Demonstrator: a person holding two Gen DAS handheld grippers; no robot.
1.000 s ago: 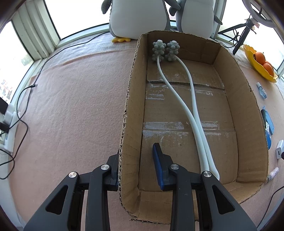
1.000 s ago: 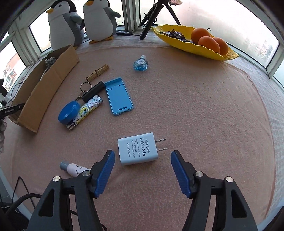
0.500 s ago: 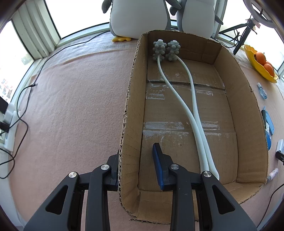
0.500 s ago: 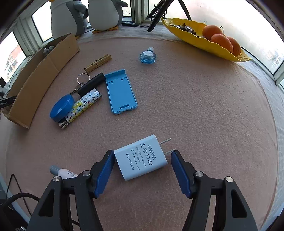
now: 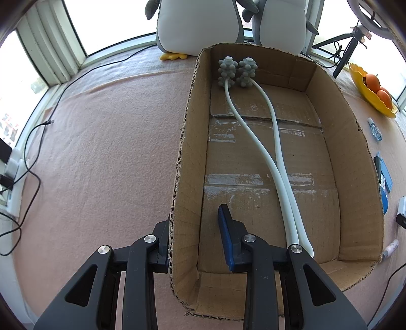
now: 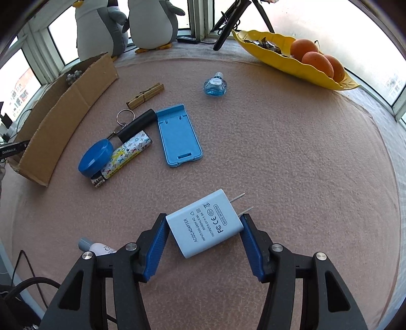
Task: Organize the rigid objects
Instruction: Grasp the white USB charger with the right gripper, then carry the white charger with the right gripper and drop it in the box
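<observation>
A: Where's the white power adapter (image 6: 205, 223)?
B: Between the right gripper (image 6: 204, 243) jaws, long axis skewed, prongs up-right. Jaws closing, pads at its corners.
A: Left gripper (image 5: 195, 233)?
B: Jaws clamped on the cardboard box (image 5: 352, 142) wall. Pink-cloth bench (image 6: 291, 152), windows, plush penguins (image 6: 149, 22) behind.

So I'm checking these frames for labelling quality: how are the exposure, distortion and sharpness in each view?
Left wrist view: windows blown out white behind the penguin toys, the cardboard box evenly lit, its walls bowed by the fisheye. Right wrist view: window glare above the yellow dish, table edge curved, yet the print on the white adapter is sharp and readable; no motion blur.
</observation>
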